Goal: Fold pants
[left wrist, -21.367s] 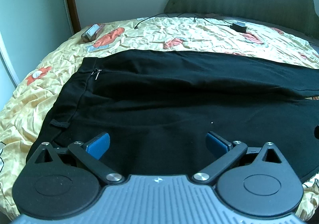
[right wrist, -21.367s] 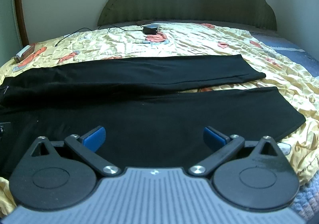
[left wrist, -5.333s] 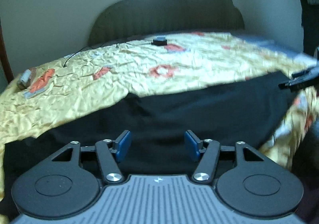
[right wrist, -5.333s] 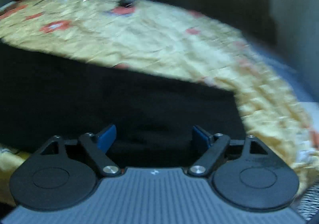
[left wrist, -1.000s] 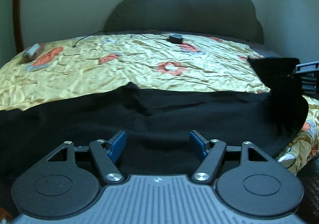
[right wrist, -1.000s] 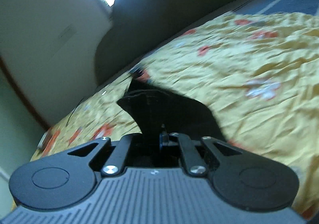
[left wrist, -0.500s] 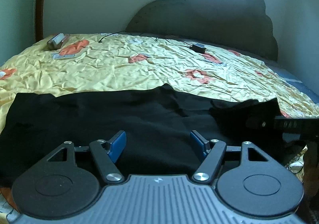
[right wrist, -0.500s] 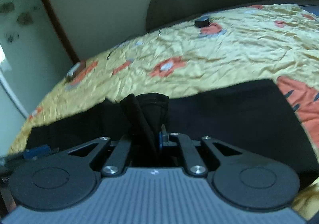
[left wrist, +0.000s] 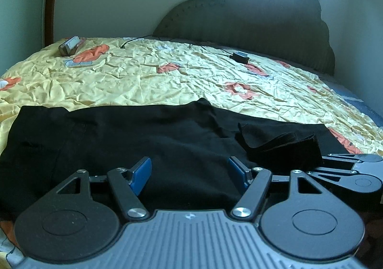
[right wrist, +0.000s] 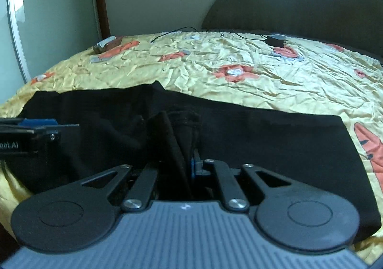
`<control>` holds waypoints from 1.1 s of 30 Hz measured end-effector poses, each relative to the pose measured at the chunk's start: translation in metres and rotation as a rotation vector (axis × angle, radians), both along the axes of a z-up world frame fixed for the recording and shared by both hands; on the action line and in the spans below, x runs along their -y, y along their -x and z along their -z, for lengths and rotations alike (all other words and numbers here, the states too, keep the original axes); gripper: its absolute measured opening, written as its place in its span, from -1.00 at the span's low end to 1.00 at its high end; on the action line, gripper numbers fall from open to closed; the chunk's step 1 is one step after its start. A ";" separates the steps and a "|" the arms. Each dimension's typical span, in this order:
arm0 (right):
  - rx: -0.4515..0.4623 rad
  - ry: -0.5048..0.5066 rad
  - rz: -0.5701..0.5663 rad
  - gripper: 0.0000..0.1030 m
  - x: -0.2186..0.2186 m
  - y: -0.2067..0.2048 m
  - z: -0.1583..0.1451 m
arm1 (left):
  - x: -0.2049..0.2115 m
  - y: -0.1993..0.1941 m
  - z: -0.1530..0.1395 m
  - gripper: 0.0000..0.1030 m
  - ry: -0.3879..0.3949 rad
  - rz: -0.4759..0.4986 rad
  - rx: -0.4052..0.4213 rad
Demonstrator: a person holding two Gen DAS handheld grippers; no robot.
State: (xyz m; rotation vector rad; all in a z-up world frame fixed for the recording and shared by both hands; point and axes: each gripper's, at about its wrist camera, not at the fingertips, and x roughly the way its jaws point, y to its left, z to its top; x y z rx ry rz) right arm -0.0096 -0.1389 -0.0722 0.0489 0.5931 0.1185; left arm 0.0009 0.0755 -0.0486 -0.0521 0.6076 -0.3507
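Nearest the bed's front edge, the right hand-held gripper [right wrist: 189, 168] is clamped on a bunched fold of the black pants [right wrist: 263, 139], apparently the leg ends, held over the middle of the garment. Beside it the left hand-held gripper [left wrist: 190, 173] hangs with its blue pads well apart and nothing between them, just over the cloth.

By the look of it the lengthwise fold is done: the pants lie as one dark band across the near part of the bed [left wrist: 148, 77]. The crosswise fold seems to be in hand, with the carried end not yet laid down or squared, and smoothing left after that.

Beyond the pants the yellow bedspread runs bare across the middle. Far off, near the headboard [left wrist: 251, 29], lie a small case [left wrist: 70, 45] at the far left corner and a charger [left wrist: 240, 56] with its cable, all well apart from the work.
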 end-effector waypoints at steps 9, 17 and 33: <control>-0.002 -0.096 -0.155 -0.32 0.012 0.031 -0.023 | 0.000 0.001 0.002 0.35 -0.038 -0.013 0.009; -0.079 -0.074 -0.117 -0.26 0.012 0.014 -0.006 | -0.006 -0.001 0.005 0.35 -0.076 -0.050 -0.014; -0.017 -0.126 -0.093 -0.10 0.012 0.028 -0.021 | -0.074 0.022 -0.008 0.36 -0.147 -0.203 0.033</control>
